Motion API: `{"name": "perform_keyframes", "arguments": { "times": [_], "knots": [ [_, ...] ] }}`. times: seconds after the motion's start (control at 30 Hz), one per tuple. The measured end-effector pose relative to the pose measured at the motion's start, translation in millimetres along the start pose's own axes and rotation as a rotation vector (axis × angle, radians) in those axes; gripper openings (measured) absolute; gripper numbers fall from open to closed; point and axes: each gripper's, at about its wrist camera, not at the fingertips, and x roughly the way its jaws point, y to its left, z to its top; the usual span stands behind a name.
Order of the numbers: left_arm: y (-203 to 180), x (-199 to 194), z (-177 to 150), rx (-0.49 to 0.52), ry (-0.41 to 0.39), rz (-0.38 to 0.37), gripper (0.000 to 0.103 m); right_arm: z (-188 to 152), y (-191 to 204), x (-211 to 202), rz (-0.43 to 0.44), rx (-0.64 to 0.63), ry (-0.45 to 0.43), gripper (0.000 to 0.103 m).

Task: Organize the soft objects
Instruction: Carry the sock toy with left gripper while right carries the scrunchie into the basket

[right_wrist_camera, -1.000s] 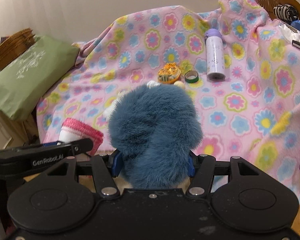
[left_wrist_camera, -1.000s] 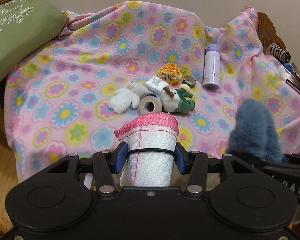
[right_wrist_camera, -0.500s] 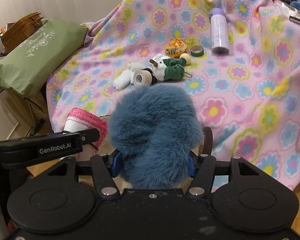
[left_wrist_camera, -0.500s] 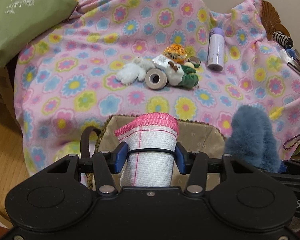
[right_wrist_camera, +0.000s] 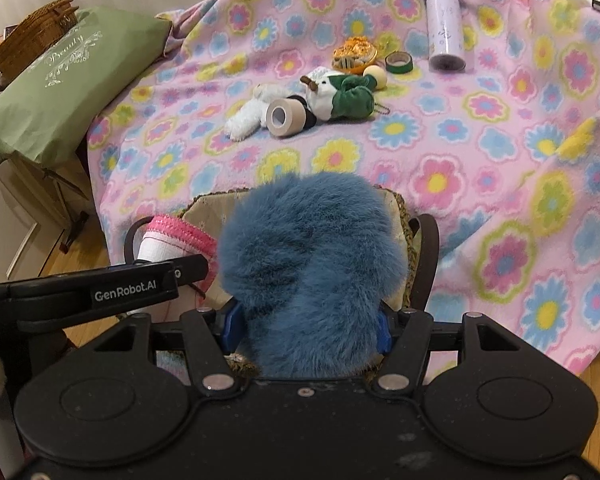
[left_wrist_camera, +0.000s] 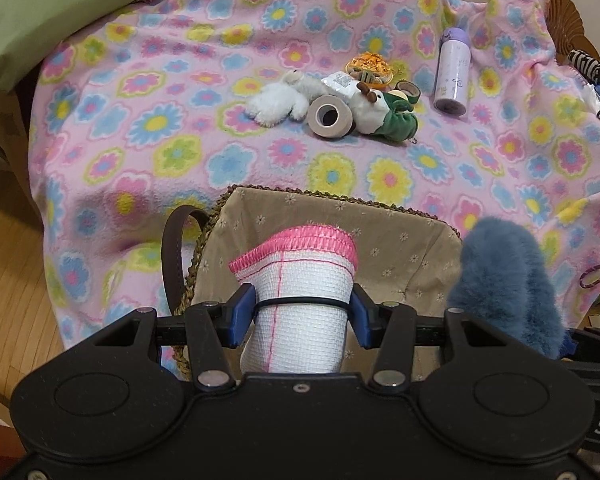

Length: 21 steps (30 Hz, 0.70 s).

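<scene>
My left gripper (left_wrist_camera: 300,316) is shut on a rolled white cloth with a pink hem (left_wrist_camera: 300,280), held over a woven basket with a beige flowered lining (left_wrist_camera: 340,216). My right gripper (right_wrist_camera: 308,328) is shut on a fluffy blue plush (right_wrist_camera: 312,260), also above the basket (right_wrist_camera: 396,216); the plush shows in the left wrist view (left_wrist_camera: 508,280) too. A white plush (left_wrist_camera: 276,100) and a white-and-green plush (left_wrist_camera: 384,114) lie on the flowered blanket (left_wrist_camera: 180,120) behind the basket.
A roll of beige tape (left_wrist_camera: 330,116), a lilac bottle (left_wrist_camera: 452,72), an orange round thing (left_wrist_camera: 370,66), a green tape ring (right_wrist_camera: 398,62) and a small ball (right_wrist_camera: 376,76) lie on the blanket. A green cushion (right_wrist_camera: 60,80) sits at the left. Wooden floor (left_wrist_camera: 12,280) lies below.
Both grippers have drawn back and risen from the blanket with their loads. The basket has come into view beneath them and now lies under both loads.
</scene>
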Motion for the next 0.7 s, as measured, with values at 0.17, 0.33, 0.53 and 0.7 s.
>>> {"name": "perform_keyframes", "arguments": {
  "times": [0.17, 0.33, 0.53, 0.7],
  "knots": [
    [0.5, 2.1, -0.1, -0.004, 0.011, 0.005, 0.049, -0.4, -0.4, 0.8, 0.003, 0.003, 0.011, 0.060],
    [2.3, 4.1, 0.2, -0.011, 0.021, 0.009, 0.049, 0.0, -0.4, 2.4, 0.004, 0.004, 0.020, 0.060],
    [2.9, 5.4, 0.7, -0.015, 0.028, 0.013, 0.049, 0.3, -0.4, 2.5, 0.001, 0.003, 0.020, 0.060],
    [1.9, 5.3, 1.1, -0.016, 0.025, 0.022, 0.050, 0.0, -0.4, 2.6, 0.001, 0.004, 0.019, 0.060]
  ]
}}
